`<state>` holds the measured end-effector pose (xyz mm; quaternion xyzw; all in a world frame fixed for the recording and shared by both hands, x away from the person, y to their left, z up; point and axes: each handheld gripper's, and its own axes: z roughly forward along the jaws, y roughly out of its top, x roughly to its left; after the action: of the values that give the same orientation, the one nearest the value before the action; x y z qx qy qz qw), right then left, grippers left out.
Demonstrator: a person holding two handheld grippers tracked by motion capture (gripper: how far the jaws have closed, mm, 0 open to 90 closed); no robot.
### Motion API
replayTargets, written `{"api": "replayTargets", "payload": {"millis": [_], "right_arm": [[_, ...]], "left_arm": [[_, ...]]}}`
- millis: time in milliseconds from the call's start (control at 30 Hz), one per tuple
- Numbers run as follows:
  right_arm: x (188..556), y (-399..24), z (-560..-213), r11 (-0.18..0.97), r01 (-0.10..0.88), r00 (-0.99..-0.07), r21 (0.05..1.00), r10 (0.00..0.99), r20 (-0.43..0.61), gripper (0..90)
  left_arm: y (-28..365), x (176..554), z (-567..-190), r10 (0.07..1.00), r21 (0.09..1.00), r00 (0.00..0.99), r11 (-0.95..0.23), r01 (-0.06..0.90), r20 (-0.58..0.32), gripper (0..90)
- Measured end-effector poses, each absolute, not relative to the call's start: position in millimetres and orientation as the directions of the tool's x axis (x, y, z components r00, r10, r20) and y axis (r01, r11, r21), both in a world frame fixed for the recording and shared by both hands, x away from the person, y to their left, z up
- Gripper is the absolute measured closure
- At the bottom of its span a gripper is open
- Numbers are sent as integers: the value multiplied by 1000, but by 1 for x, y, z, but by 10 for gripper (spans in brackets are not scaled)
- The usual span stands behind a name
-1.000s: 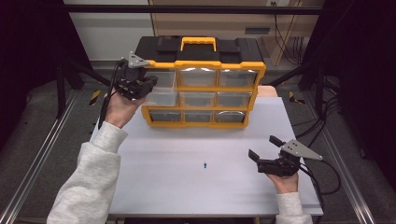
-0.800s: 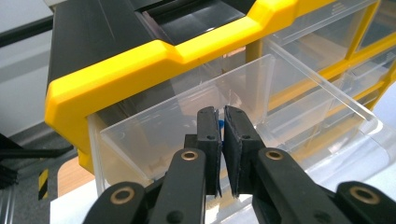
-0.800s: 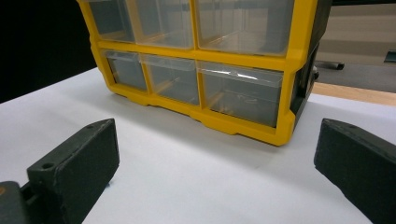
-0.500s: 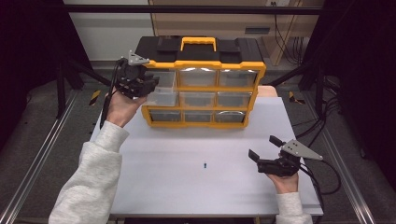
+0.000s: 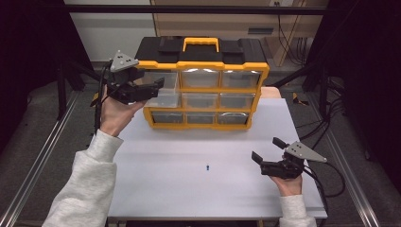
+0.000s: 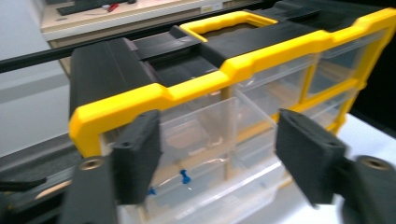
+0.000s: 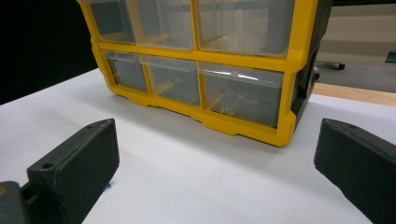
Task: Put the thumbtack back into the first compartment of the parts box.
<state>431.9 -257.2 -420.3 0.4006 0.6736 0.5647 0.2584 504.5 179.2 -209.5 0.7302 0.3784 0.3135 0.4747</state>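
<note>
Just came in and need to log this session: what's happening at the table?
A person works at a yellow and black drawer organiser on the white table, with tongs in each hand. The left tongs are at the pulled-out clear top-left drawer; their jaws have just been opening and stand apart, gripping nothing. Blue pushpins lie in a drawer below it. The right tongs rest open near the table's front right, and a small blue pin lies mid-table.

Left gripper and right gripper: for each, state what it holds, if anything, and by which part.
Nothing is held. The left gripper, jaws just opened, stands at the organizer's pulled-out top-left drawer. The right gripper hovers open.
</note>
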Motion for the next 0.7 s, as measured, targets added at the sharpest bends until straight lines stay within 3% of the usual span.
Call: {"api": "replayTargets", "payload": {"millis": [300,700], "right_arm": [[432,-257,-420,41,248,-547,968,831,105,6],[431,-257,-420,41,247,-545,968,832,104,6]], "left_arm": [[181,474,-218,820,950,562,-251,187,106,129],[184,448,-248,796,958,596,-244,152,109,111]]}}
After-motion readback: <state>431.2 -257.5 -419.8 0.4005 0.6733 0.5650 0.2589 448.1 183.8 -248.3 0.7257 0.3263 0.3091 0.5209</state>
